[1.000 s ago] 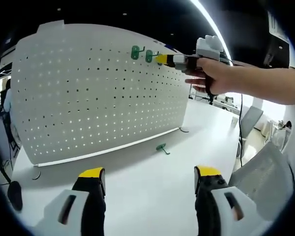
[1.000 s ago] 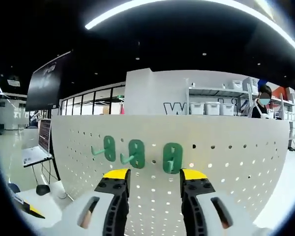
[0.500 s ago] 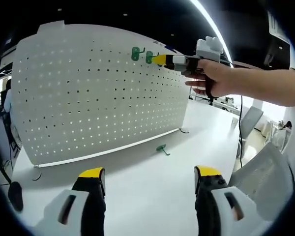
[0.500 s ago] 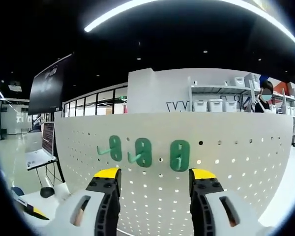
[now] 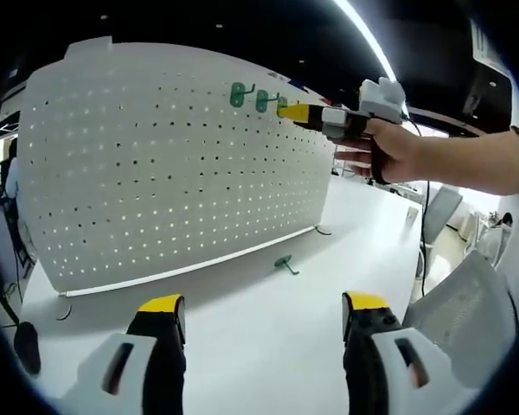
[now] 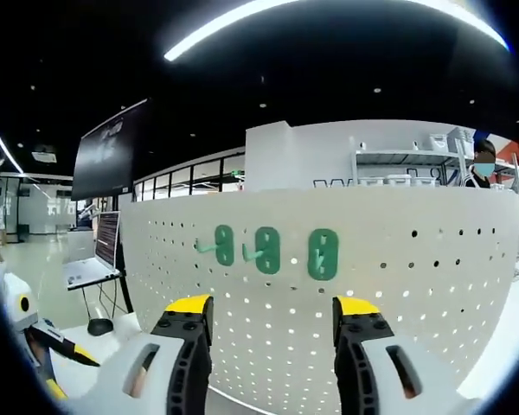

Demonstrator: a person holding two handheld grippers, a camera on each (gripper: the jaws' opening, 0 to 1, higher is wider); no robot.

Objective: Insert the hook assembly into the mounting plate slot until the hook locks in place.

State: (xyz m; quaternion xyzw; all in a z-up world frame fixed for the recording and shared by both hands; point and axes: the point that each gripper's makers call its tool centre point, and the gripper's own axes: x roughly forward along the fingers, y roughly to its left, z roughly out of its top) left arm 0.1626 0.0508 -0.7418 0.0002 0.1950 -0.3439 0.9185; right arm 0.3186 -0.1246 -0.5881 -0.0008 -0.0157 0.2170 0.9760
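A white pegboard (image 5: 173,156) stands upright on the white table (image 5: 259,337). Near its top edge hang three green hooks (image 6: 224,245), (image 6: 267,251), (image 6: 323,254). A loose green hook (image 5: 285,261) lies on the table by the board's foot. My right gripper (image 6: 272,307) is open, a short way back from the hung hooks, with nothing between its fingers. In the left gripper view a hand holds the right gripper (image 5: 296,111) level with the hooks (image 5: 238,93). My left gripper (image 5: 264,307) hovers open low over the table.
A second perforated white panel (image 5: 467,303) leans at the table's right. Beyond the board are a laptop on a stand (image 6: 95,259), shelves with white bins (image 6: 406,177) and a person (image 6: 484,164). The board's foot (image 5: 324,229) juts onto the table.
My right gripper's jaws have spread wider and it has drawn back from the board, leaving the third hook hanging. The left gripper has not moved.
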